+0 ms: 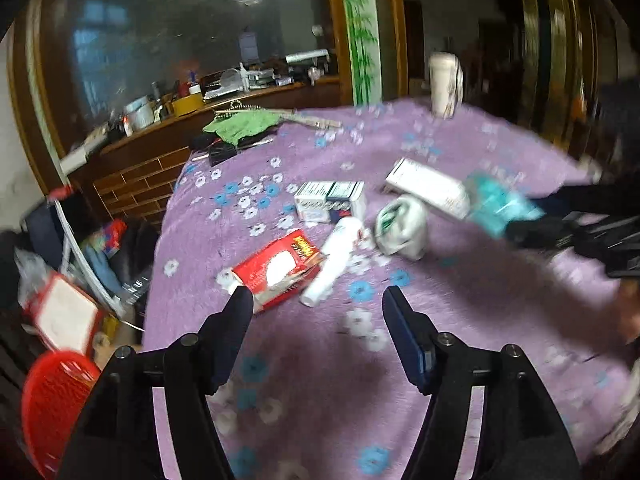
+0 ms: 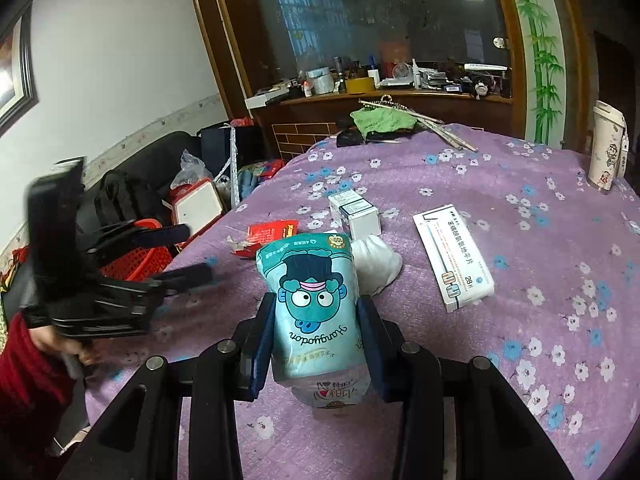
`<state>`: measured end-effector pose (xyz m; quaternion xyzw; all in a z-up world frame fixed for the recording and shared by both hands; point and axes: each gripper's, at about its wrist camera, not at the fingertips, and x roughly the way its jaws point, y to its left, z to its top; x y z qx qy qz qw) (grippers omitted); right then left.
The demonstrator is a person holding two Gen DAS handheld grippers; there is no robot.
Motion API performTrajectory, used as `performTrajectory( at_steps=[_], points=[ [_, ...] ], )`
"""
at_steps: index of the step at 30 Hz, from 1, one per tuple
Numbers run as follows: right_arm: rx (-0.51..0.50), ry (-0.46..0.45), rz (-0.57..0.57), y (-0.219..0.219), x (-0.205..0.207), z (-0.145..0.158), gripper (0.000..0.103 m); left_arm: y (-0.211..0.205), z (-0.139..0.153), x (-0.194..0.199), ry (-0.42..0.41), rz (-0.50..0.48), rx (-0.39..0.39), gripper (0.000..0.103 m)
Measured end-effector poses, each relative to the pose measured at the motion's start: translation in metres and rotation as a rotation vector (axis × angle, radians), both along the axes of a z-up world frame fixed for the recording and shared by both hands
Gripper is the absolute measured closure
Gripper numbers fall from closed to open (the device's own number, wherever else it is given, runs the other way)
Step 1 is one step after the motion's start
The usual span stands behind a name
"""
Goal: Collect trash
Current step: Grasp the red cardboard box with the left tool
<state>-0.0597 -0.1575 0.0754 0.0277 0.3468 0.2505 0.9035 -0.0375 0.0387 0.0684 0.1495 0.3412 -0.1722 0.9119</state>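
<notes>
My right gripper (image 2: 316,308) is shut on a light blue cartoon packet (image 2: 312,304) and holds it above the purple flowered tablecloth (image 2: 520,280); the packet also shows blurred in the left wrist view (image 1: 496,204). My left gripper (image 1: 318,300) is open and empty, just in front of a torn red box (image 1: 276,268) and a white tube (image 1: 336,256). A crumpled white wrapper (image 1: 402,226), a small white box (image 1: 330,200) and a long white medicine box (image 2: 454,256) lie further in.
A red basket (image 1: 56,400) stands on the floor off the table's left edge, next to a red-rimmed white box (image 1: 64,316) and bags. A white tumbler (image 2: 608,144) stands at the far right. A green cloth (image 2: 382,120) and sticks lie at the far edge.
</notes>
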Motion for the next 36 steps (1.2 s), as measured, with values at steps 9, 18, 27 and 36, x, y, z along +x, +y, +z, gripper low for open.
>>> performTrajectory(
  at_steps=[9,18,27,36],
  points=[
    [0.022,-0.002,-0.021,-0.011,-0.006,0.005,0.06,0.001,-0.03,0.048,0.097,0.0,0.071,0.082],
    [0.02,0.015,-0.025,0.002,-0.012,0.002,0.06,0.03,-0.022,0.047,0.107,0.069,-0.141,0.103],
    [-0.02,0.003,-0.033,0.019,-0.02,0.003,0.06,0.028,-0.01,0.02,0.043,0.06,-0.125,0.103],
    [-0.009,0.021,-0.021,0.022,-0.024,-0.005,0.06,0.013,-0.013,0.045,0.047,0.074,-0.003,0.054]
  ],
)
